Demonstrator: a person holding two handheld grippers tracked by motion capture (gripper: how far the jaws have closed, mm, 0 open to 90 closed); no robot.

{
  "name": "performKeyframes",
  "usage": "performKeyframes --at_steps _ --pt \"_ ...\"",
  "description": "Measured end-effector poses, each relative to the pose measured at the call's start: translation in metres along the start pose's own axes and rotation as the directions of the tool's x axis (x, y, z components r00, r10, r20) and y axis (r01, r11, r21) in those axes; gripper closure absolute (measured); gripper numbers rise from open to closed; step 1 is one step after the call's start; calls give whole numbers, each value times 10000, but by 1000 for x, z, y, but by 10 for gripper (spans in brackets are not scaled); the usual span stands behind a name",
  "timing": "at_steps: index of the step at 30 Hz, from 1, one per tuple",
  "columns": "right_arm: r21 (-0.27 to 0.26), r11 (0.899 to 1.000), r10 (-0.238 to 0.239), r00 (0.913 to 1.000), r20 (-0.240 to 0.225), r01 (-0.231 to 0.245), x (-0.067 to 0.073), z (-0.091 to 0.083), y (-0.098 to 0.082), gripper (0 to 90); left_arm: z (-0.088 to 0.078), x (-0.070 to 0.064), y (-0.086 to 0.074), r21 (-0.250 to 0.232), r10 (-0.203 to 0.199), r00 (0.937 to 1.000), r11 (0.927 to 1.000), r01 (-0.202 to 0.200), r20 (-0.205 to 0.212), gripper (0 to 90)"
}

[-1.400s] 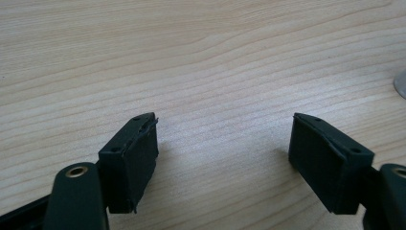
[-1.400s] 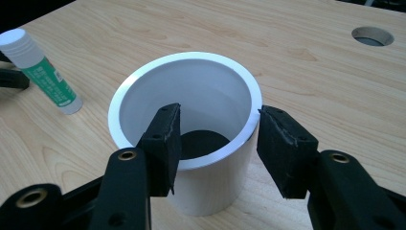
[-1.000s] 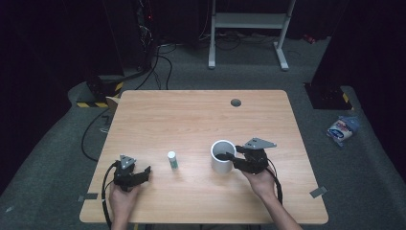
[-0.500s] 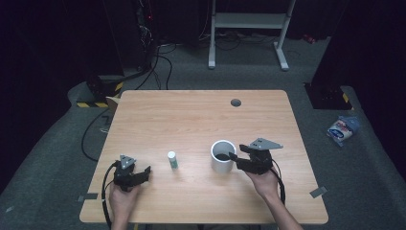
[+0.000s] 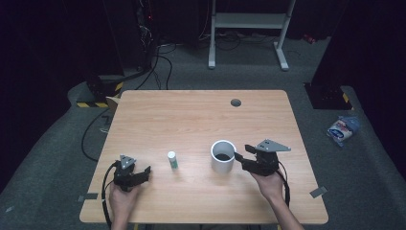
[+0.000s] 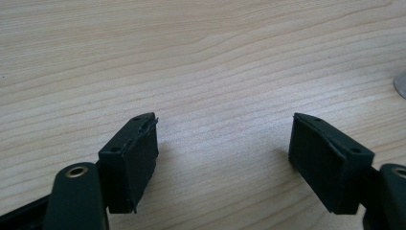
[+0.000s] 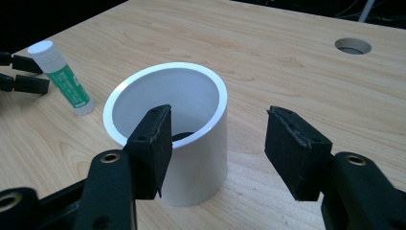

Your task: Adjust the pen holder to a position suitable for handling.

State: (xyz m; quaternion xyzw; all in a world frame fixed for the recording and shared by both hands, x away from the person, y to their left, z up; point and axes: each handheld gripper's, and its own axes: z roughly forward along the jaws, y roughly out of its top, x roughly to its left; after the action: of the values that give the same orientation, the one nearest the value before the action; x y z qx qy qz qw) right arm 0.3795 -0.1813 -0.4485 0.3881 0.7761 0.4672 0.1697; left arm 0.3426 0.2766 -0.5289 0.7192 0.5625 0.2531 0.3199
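A white cup [image 5: 223,156] stands upright on the wooden table [image 5: 201,120], right of centre, with something small and dark at its bottom [image 7: 183,136]. My right gripper [image 5: 242,154] sits just right of the cup. Its jaws have just been opening and now stand open [image 7: 218,129], the left pad in front of the cup's wall, neither pad pressing on it. A white glue stick with a green label [image 5: 172,159] stands left of the cup. My left gripper [image 5: 145,172] rests low on the table near the front left, open [image 6: 222,158], bare wood between its pads.
A round cable hole [image 5: 235,102] is set in the table near its far edge. On the floor lie a blue and white packet [image 5: 342,129] at the right and cables [image 5: 91,139] at the left. A metal stand [image 5: 249,28] is behind the table.
My right gripper has drawn back to the right from over the cup's rim, and its jaws have parted. The left gripper, cup and glue stick have stayed put.
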Motion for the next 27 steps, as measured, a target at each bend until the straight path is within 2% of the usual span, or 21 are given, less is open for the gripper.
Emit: performKeyframes --at_steps 7,17,27 --pt "-75 9997 220 9997 72 -220 -4 -4 -5 424 0 0 0 1 1 10000 10000 -1 0 254" --pt "-300 9990 328 9992 249 -320 -10 -15 -11 427 0 0 0 13 6 10000 10000 -6 4 254" --pt "-334 9984 458 9983 357 -446 -13 -19 -16 427 0 0 0 18 5 10000 10000 -5 6 254"
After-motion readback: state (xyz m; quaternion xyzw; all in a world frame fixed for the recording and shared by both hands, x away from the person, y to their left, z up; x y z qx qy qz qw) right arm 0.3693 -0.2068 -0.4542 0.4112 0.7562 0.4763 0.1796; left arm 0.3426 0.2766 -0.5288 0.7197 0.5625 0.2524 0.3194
